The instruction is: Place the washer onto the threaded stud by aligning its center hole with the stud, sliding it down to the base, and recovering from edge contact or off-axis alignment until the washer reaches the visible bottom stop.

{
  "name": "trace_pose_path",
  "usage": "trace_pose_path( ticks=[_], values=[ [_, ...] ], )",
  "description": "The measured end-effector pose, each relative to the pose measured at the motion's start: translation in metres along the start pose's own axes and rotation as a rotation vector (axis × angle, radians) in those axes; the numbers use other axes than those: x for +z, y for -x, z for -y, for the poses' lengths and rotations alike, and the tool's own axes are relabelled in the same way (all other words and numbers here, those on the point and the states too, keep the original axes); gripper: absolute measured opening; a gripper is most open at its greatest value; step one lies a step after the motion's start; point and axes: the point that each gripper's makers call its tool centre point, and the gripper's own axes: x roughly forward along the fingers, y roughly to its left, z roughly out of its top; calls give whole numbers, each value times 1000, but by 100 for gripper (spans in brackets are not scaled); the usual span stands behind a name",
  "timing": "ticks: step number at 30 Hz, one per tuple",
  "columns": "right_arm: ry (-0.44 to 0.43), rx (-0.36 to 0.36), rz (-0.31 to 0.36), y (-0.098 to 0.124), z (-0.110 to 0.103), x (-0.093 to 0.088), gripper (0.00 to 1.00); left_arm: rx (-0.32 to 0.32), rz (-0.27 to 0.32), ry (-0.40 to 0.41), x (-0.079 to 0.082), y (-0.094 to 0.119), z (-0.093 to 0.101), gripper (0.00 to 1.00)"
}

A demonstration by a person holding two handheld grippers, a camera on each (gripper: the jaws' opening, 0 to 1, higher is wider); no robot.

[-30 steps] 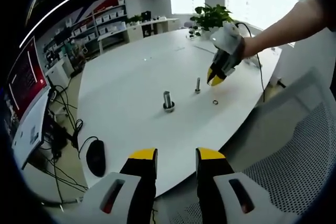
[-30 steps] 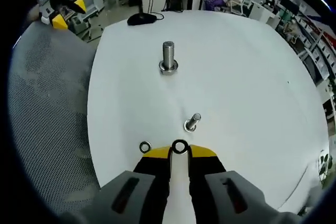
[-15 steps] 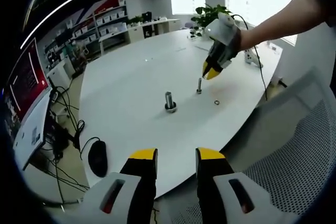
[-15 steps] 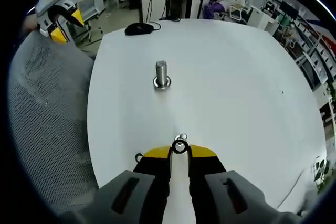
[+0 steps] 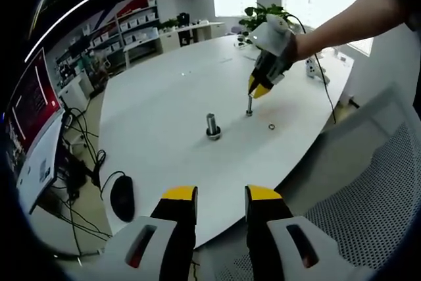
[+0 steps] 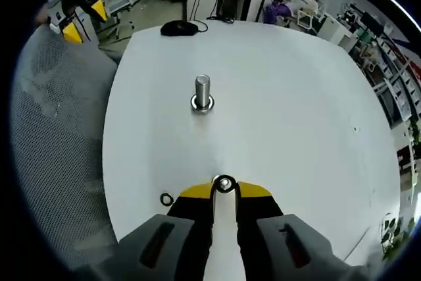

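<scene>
In my right gripper view, my right gripper [image 6: 224, 189] has its yellow-tipped jaws drawn together on a small metal washer [image 6: 224, 183], which sits pinched at the very tips, its hole facing the camera. Whatever lies directly beneath the washer is hidden by the jaws. Ahead of it on the white table [image 6: 296, 116] stands the larger threaded stud [image 6: 202, 92], upright on its round base, well apart from the washer I hold. A second washer [image 6: 166, 199] lies flat on the table just to the left of my right jaw. A black mouse [image 6: 179, 27] rests near the far edge. In my left gripper view, my left gripper [image 5: 220, 197] hangs off the table's near edge with its jaws apart and nothing between them. From there I see the right gripper [image 5: 259, 89] poised right over a slimmer upright bolt [image 5: 249, 106], with the spare washer [image 5: 271, 126] lying near it and the larger stud [image 5: 212, 126] standing to its left.
</scene>
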Motion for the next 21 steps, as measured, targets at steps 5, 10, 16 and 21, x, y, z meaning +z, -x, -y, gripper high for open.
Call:
trace_pose_path(
  ticks=[5,10,16,21],
  values=[
    [-10,9,3,-2,-1,1,14,-1,1,1,0,0,0,27],
    [-10,12,-19,-7,-1,-5,14,-5,2,-2,0,0,1,27],
    [-17,16,-30,-13,-2,-7,14,-5,2,-5,0,0,1,26],
    [-23,22,-44,-19,-2,-10,14,-11,-2,-8,0,0,2,26]
  ],
)
